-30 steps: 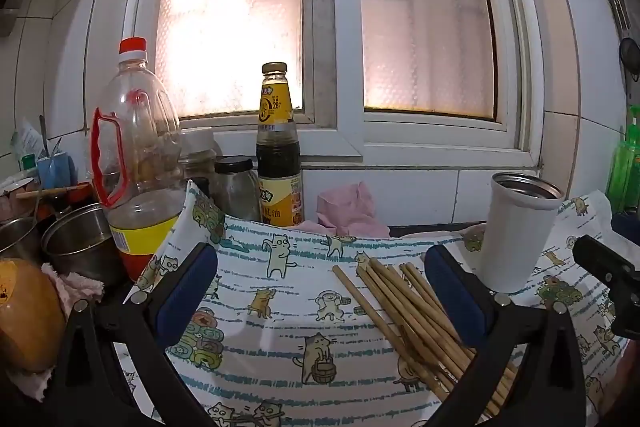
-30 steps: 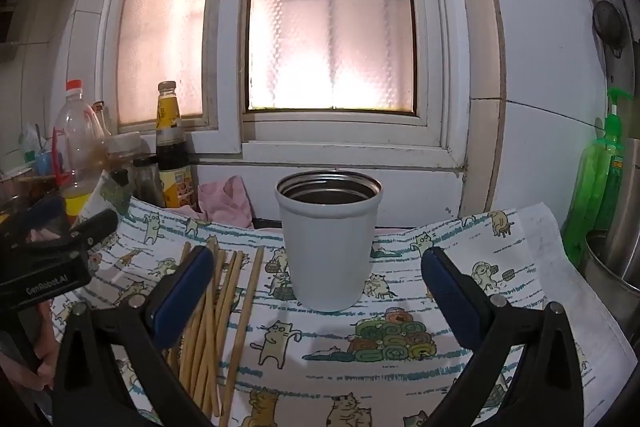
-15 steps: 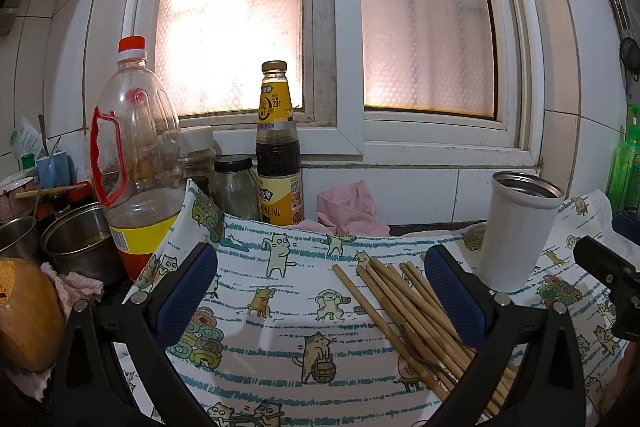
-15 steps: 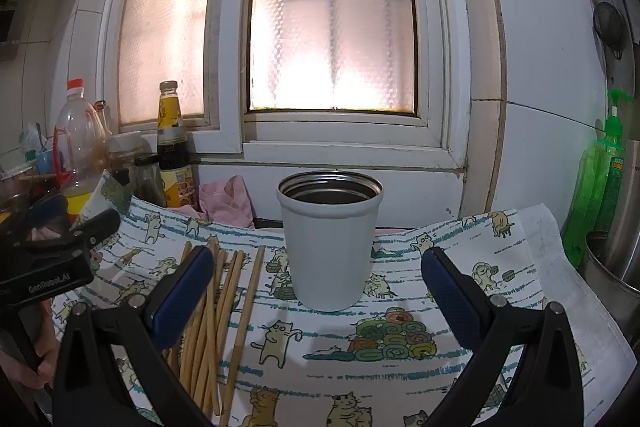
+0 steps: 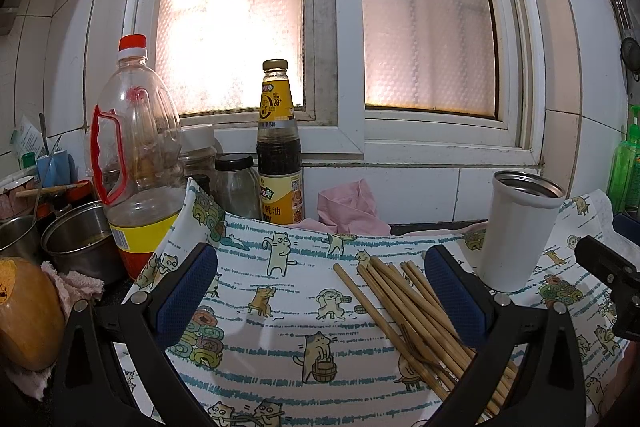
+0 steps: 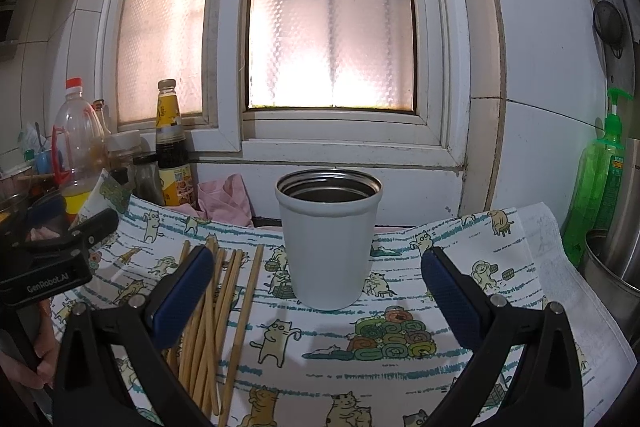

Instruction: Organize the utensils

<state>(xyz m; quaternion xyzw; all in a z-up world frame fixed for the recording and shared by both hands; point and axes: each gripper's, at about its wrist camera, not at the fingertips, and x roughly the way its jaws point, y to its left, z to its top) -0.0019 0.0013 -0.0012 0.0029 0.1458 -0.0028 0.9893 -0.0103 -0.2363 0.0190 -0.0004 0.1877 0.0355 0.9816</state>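
Note:
Several wooden chopsticks [image 5: 404,311] lie in a loose bundle on a cat-print cloth [image 5: 288,291]. A white steel-lined cup [image 5: 520,231] stands upright to their right. My left gripper [image 5: 320,291] is open and empty above the cloth, the chopsticks by its right finger. In the right wrist view the cup [image 6: 328,239] stands straight ahead between the open fingers of my right gripper [image 6: 318,291], which is empty. The chopsticks [image 6: 216,315] lie by its left finger. The left gripper's body [image 6: 48,267] shows at the left edge.
An oil bottle [image 5: 136,163], jars and a sauce bottle [image 5: 279,147] stand at the back left by steel pots [image 5: 80,239]. A pink rag [image 5: 348,207] lies under the window. A green soap bottle [image 6: 596,183] and steel pot [image 6: 616,259] stand at the right.

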